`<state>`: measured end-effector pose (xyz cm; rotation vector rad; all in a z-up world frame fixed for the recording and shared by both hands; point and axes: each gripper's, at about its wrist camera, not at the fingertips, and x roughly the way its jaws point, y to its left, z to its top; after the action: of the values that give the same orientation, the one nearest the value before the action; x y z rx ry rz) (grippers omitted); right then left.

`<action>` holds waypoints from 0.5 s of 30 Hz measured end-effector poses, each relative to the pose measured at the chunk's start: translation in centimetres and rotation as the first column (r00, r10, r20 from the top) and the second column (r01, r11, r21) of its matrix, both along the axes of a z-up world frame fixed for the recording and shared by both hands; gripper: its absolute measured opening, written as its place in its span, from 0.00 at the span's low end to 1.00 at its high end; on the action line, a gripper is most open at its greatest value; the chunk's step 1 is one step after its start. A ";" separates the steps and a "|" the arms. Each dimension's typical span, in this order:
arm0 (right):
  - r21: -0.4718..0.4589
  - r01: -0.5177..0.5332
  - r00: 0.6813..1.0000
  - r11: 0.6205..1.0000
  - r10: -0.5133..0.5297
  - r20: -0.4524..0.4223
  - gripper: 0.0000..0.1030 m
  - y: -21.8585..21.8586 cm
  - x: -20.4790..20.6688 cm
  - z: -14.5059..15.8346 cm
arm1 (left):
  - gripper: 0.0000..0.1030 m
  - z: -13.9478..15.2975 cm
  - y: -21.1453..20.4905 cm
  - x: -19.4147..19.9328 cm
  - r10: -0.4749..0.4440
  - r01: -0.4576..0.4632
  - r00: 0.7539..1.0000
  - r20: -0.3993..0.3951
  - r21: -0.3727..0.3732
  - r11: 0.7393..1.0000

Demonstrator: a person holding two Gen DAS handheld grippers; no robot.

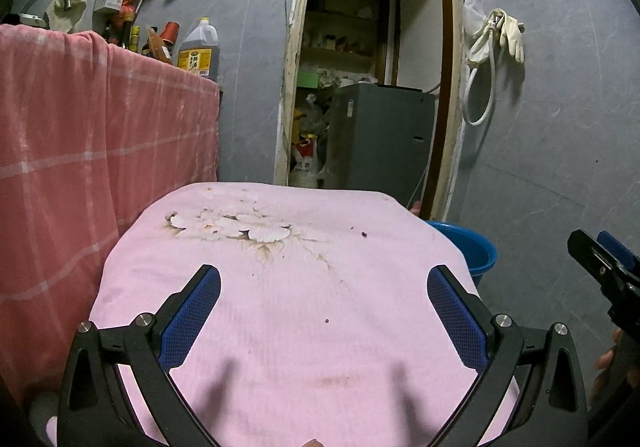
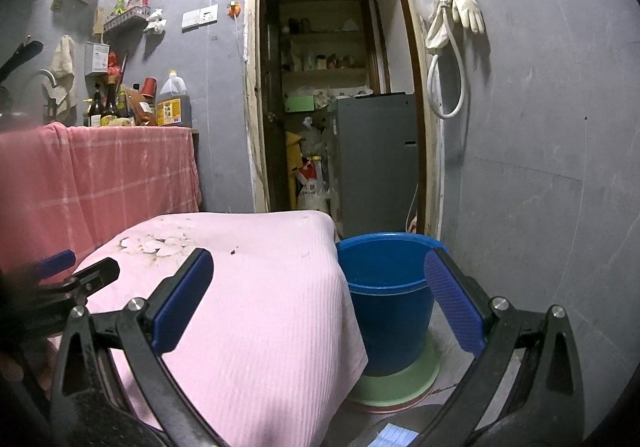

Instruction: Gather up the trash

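A: Item 1, left claw point(image 1: 324, 283)?
B: Lower centre of the left wrist frame. Its 2 blue pads point(image 1: 192, 317) stood wide apart, nothing between them. It hung above the pink cloth point(image 1: 280, 311) that covered the surface.

A: Item 2, right claw point(image 2: 318, 279)?
B: Lower centre of the right wrist frame. Spread wide as well, gripping nothing. One blue pad point(image 2: 182, 303) lay over the pink cloth in that view, the other against the blue bucket point(image 2: 384, 287).

A: Trash on the surface?
B: 2 small dark specks point(image 1: 364, 234) on the cloth, 1 toward the upper right of the cloth and 1 nearer the frame's centre. What they were could not be told. A faded floral print with brown staining point(image 1: 232, 225) sat at the cloth's far end.

A: The bucket?
B: Right of centre in the right wrist frame, just beside the cloth's hanging edge, standing on a pale green disc point(image 2: 396, 383) on the floor. No contents could be made out.

A: Background entries?
B: Pink checked cloth point(image 1: 80, 151) draped at the left of frame. Bottles and an oil jug point(image 1: 198, 47) behind it, upper left. An open doorway at upper centre with a grey appliance point(image 1: 380, 135) inside. Pale gloves and a white hose point(image 1: 496, 43) hung on the wall, upper right.

A: Any claw seen from the other camera?
B: The right claw showed at the right edge of the left wrist frame.
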<state>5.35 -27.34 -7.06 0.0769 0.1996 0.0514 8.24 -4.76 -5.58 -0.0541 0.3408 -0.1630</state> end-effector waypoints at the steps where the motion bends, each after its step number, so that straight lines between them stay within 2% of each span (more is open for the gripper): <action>1: 0.001 -0.001 1.000 1.000 0.001 -0.002 1.00 0.0 0.1 0.0 | 0.98 -0.1 0.0 0.0 0.001 -0.001 1.000 -0.002 -0.001 1.000; 15: 0.007 -0.010 1.000 1.000 0.010 -0.022 1.00 0.1 0.4 -0.8 | 0.98 -0.3 0.4 0.2 0.000 0.000 1.000 -0.008 -0.005 1.000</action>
<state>5.79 -27.28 -7.82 0.0830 0.2214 0.0610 8.45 -4.37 -5.91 -0.0594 0.3490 -0.1639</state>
